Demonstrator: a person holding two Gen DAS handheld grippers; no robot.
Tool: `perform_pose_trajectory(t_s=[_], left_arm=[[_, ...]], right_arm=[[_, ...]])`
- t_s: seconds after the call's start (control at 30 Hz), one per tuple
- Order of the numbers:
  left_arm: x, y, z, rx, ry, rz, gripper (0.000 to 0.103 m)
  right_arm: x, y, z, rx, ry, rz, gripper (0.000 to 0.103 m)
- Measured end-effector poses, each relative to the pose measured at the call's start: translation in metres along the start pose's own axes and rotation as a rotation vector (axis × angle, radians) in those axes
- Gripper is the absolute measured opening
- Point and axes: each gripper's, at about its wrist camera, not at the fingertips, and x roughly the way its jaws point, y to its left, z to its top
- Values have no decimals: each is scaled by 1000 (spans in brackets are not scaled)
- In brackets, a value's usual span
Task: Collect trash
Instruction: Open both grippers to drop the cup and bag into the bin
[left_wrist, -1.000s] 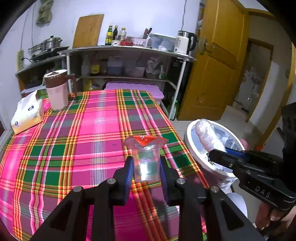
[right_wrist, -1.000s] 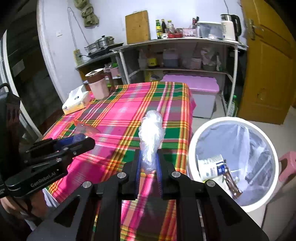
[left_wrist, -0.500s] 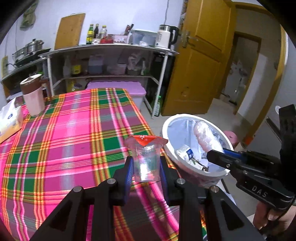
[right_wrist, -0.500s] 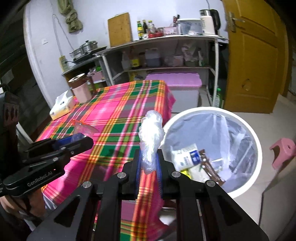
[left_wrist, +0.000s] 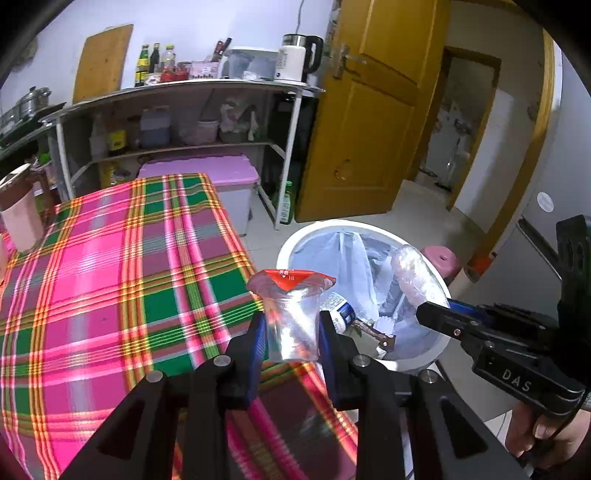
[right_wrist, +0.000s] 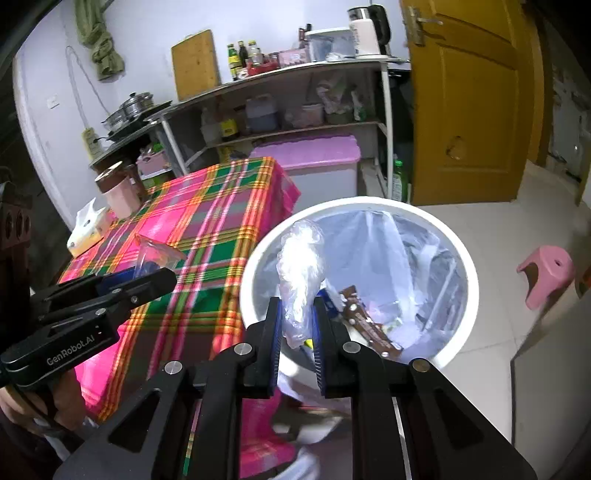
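Note:
My left gripper (left_wrist: 293, 328) is shut on a clear plastic cup with a torn red foil lid (left_wrist: 293, 314), held over the table's right edge beside the bin. A crumpled clear plastic wrap (right_wrist: 299, 280) is pinched in my right gripper (right_wrist: 298, 325), which hangs over the near rim of the white trash bin (right_wrist: 454, 236). The bin has a clear liner and holds a white packet and a brown wrapper (right_wrist: 369, 325). In the left wrist view the right gripper (left_wrist: 436, 314) and its wrap (left_wrist: 413, 273) show over the bin (left_wrist: 295, 240). In the right wrist view the left gripper (right_wrist: 159, 277) and cup (right_wrist: 155, 254) show at the left.
The table wears a pink and green plaid cloth (left_wrist: 110, 277), with a pink jug (right_wrist: 120, 192) and a tissue pack (right_wrist: 86, 232) at its far end. A pink stool (right_wrist: 546, 273) stands on the floor right of the bin. Shelves (left_wrist: 184, 110), a purple-lidded box (right_wrist: 310, 158) and a yellow door (left_wrist: 369, 110) lie behind.
Both grippers have swung right from over the table toward the bin, each keeping its hold. The wrap, earlier over the cloth, is now over the bin's rim, and the bin looms larger.

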Motion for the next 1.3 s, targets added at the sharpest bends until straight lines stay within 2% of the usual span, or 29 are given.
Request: perform_pose_trajectory(t_s=[1.0, 1.2, 1.3], left_arm=[[86, -39, 24, 58, 105, -112, 29], [93, -41, 26, 55, 124, -119, 29], [93, -41, 25, 52, 127, -127, 29]], right_arm=[[33, -51, 1, 95, 88, -70, 17], [35, -53, -2, 100, 98, -69, 20], [34, -53, -2, 101, 94, -72, 31]])
